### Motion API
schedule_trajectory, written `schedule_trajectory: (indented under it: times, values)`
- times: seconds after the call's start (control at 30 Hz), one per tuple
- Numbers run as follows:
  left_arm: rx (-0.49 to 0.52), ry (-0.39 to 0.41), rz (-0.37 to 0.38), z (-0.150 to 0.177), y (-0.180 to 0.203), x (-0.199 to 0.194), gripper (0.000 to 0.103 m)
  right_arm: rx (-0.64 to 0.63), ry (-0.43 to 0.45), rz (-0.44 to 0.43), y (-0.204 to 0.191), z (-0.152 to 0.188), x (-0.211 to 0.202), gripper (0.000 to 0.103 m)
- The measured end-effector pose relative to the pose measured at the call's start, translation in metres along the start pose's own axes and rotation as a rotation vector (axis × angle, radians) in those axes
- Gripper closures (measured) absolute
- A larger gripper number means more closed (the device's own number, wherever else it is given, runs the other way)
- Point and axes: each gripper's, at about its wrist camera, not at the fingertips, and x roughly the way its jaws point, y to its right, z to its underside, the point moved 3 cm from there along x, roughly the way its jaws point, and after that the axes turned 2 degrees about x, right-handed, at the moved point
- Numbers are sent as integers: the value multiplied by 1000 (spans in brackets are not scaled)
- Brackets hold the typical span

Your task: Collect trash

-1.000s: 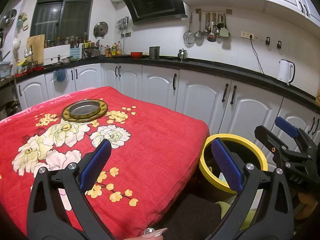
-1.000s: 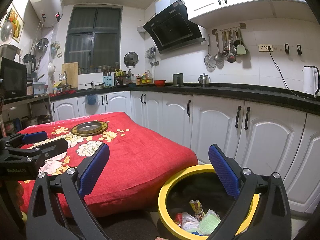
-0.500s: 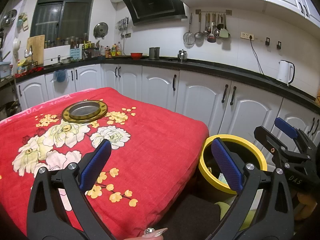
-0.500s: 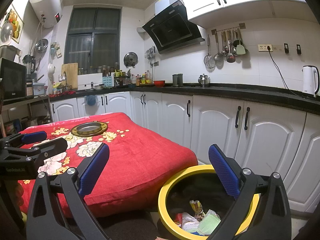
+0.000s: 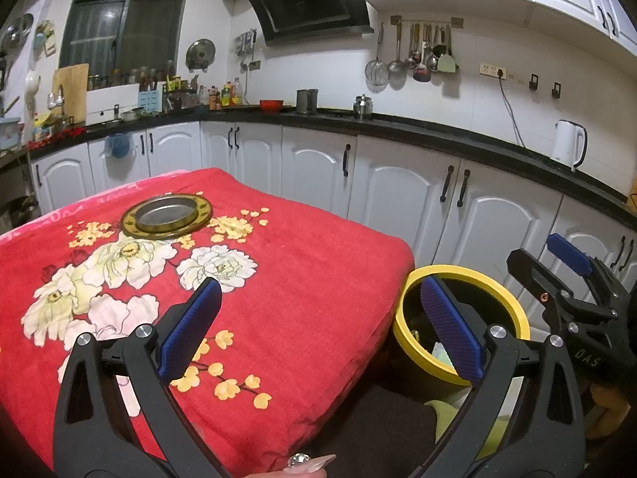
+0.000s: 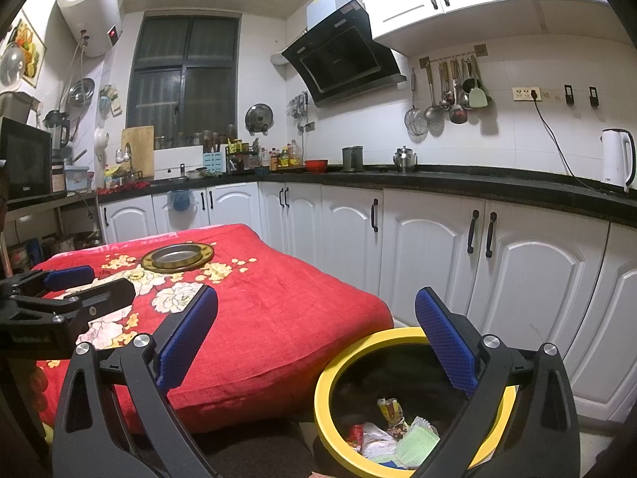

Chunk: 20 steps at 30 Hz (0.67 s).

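Observation:
A yellow-rimmed trash bin (image 6: 338, 370) stands on the floor beside the table's right edge; it also shows in the left wrist view (image 5: 497, 283). Several wrappers and crumpled papers (image 6: 398, 434) lie in its bottom. My right gripper (image 6: 316, 342) is open and empty, held above the bin's near side. My left gripper (image 5: 318, 326) is open and empty, held over the table's right front corner. Each gripper shows in the other's view: the right one (image 5: 557, 275) at the right edge, the left one (image 6: 71, 290) at the left edge. No loose trash shows on the table.
The table is covered with a red flowered cloth (image 5: 298, 259). A round metal dish with a gold rim (image 5: 166, 215) sits at its far side. White cabinets (image 6: 430, 251) under a black counter run behind, with a white kettle (image 6: 615, 157) at the right.

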Motion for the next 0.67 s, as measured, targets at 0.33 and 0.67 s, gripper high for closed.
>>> schedule_trajectory:
  times: [0.33,0.67]
  values:
    - [-10,-31,-23,-1,6,3,11,3,4,2,1,1,-1,6]
    - [-201,-118,-148,-10,-80,0,11,-100,-106,-252,-71,-22,39,6]
